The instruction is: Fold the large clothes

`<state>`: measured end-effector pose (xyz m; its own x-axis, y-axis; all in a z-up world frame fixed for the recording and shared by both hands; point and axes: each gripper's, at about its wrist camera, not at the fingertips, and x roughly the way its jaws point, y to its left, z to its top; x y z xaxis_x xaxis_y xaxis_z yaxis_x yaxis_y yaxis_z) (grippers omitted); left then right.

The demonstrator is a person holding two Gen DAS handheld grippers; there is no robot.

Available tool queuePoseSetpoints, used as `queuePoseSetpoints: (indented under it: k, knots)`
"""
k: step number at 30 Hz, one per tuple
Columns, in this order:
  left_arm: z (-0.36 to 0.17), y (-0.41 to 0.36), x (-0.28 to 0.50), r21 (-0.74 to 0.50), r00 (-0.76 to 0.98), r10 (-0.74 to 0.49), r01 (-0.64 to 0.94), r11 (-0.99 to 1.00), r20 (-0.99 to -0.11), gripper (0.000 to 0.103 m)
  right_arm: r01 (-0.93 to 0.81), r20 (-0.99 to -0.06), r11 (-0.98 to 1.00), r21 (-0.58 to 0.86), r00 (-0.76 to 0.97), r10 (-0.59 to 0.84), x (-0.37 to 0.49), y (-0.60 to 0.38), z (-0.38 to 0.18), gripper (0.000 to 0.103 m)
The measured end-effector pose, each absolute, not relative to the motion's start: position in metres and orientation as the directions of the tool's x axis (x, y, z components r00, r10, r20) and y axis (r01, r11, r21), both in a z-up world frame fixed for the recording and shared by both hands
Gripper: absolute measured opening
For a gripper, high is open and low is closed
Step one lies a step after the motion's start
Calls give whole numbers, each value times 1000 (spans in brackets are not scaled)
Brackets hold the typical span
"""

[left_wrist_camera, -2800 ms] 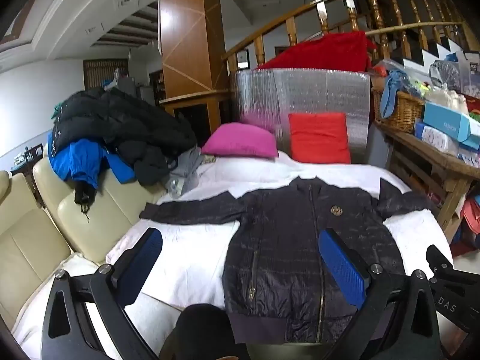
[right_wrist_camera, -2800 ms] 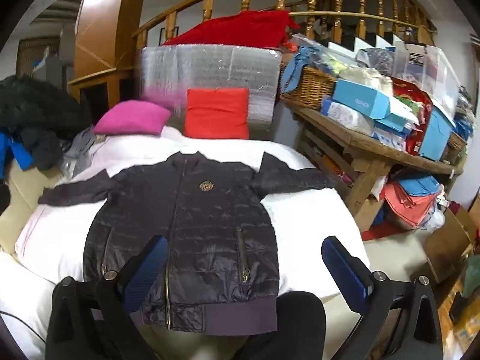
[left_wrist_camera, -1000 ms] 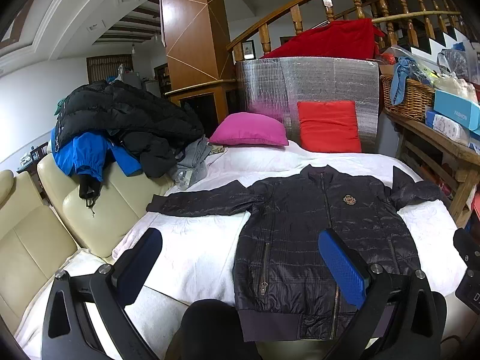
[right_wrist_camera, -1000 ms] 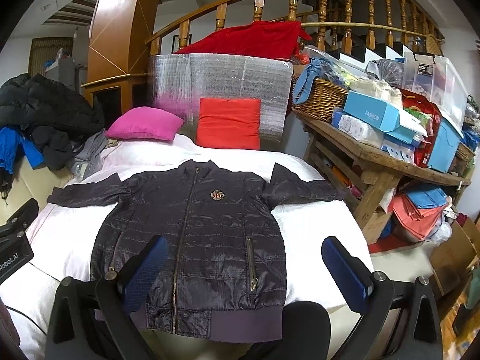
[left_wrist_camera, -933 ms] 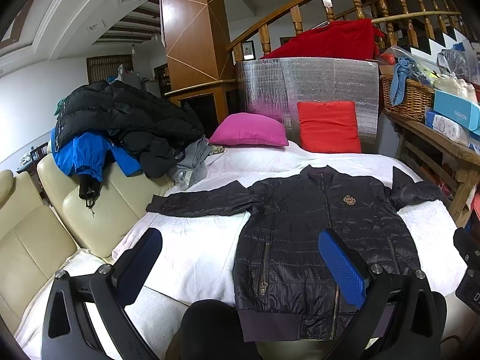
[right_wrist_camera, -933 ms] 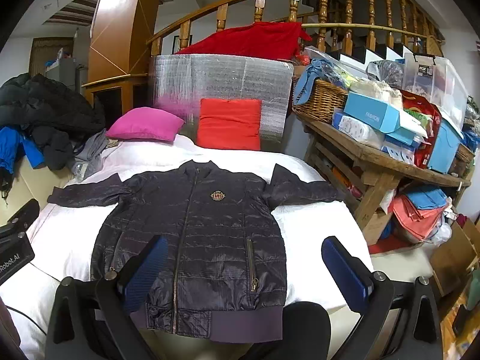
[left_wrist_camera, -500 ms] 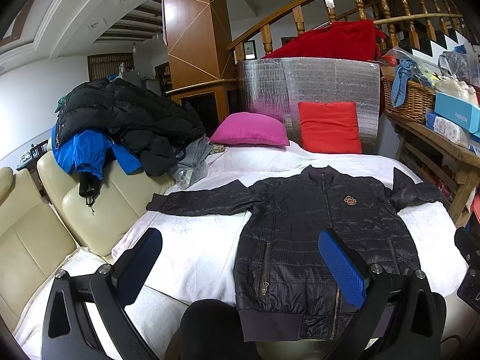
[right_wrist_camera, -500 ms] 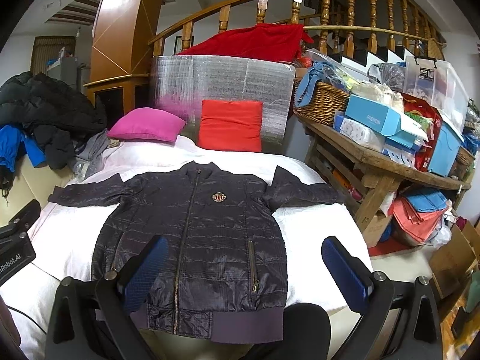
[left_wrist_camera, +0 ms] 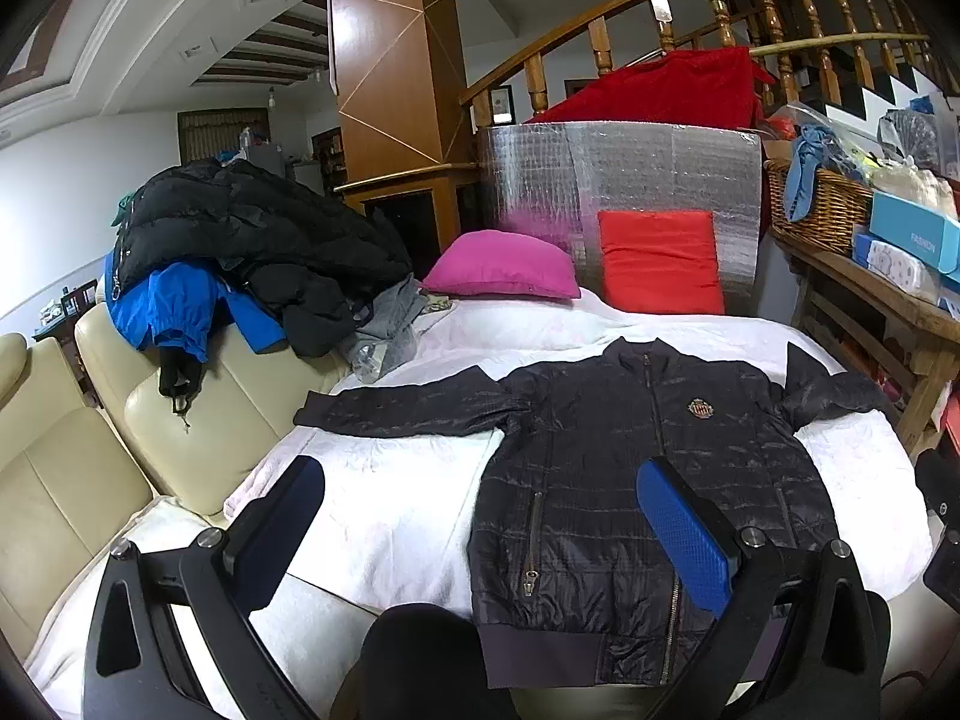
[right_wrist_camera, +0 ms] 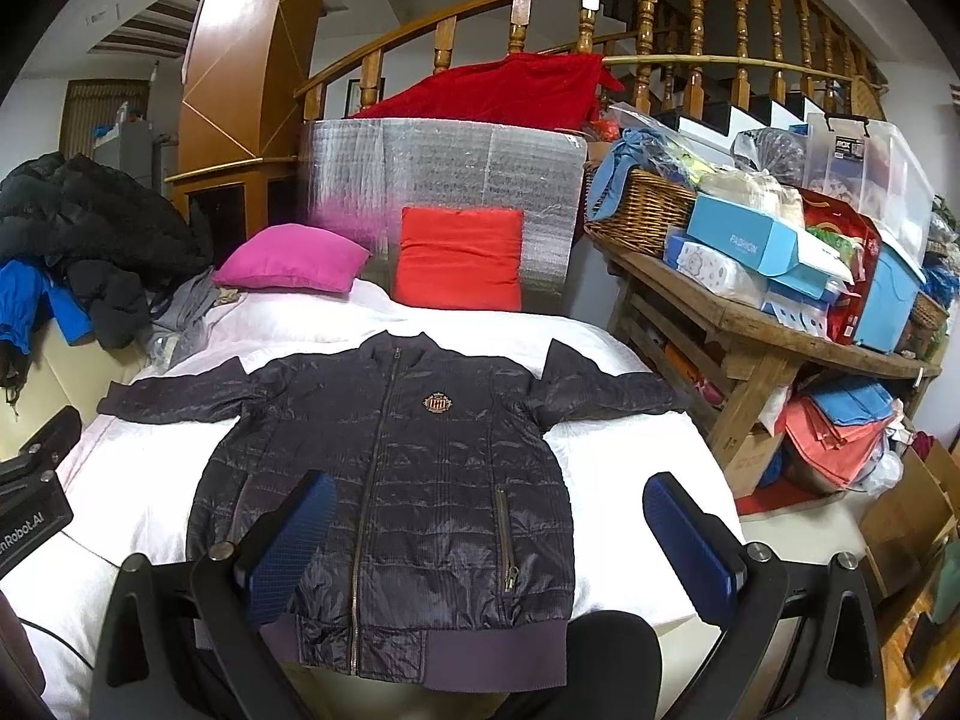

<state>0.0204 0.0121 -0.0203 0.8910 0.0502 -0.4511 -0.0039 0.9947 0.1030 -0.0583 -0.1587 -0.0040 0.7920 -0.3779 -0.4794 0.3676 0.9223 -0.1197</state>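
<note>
Big white-covered bed (left_wrist_camera: 384,498) fills the middle of the room, and spread flat across it, front up and zipped, lies the dark quilted jacket (right_wrist_camera: 408,468) — collar toward the pillows, ribbed hem hanging at the near edge, both sleeves flung out sideways. Behind it, a pink cushion (left_wrist_camera: 501,264) and a red cushion (right_wrist_camera: 459,258) lean near the silver insulation sheet. Off to one side, a heap of dark and blue coats (left_wrist_camera: 240,246) slumps over the cream sofa.

Now the tools. The left gripper (left_wrist_camera: 480,516) hovers above the bed's near edge with jaws spread wide, nothing between them; its view takes in the jacket's left sleeve and flank. The right gripper (right_wrist_camera: 486,516) hangs over the hem area, jaws equally wide apart and empty, clear of the fabric.

No fold made yet by the look of it. That shell looks shiny and light — likely slippery, puffy, soft, and apt to spring back from a crease. Best bet, I'd say: pinch at a sleeve cuff or the shoulder seam, where layers bunch thick enough to hold, or the ribbed hem (right_wrist_camera: 420,657), which should grip better than the slick panels.
</note>
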Motion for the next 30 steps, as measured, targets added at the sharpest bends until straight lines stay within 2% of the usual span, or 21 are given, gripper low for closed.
queuePoseSetpoints:
  k: [19,30]
  knots:
    - [-20,17,21,94,894,43,-1,996,-447,103,364,-477,925,-113,797,-372,-58,-155,-3,103]
    - [-27,13,35,102,879,52,-3,995,-475,103,354,-494,926,-128,788,-369,-45,-160,-8,103]
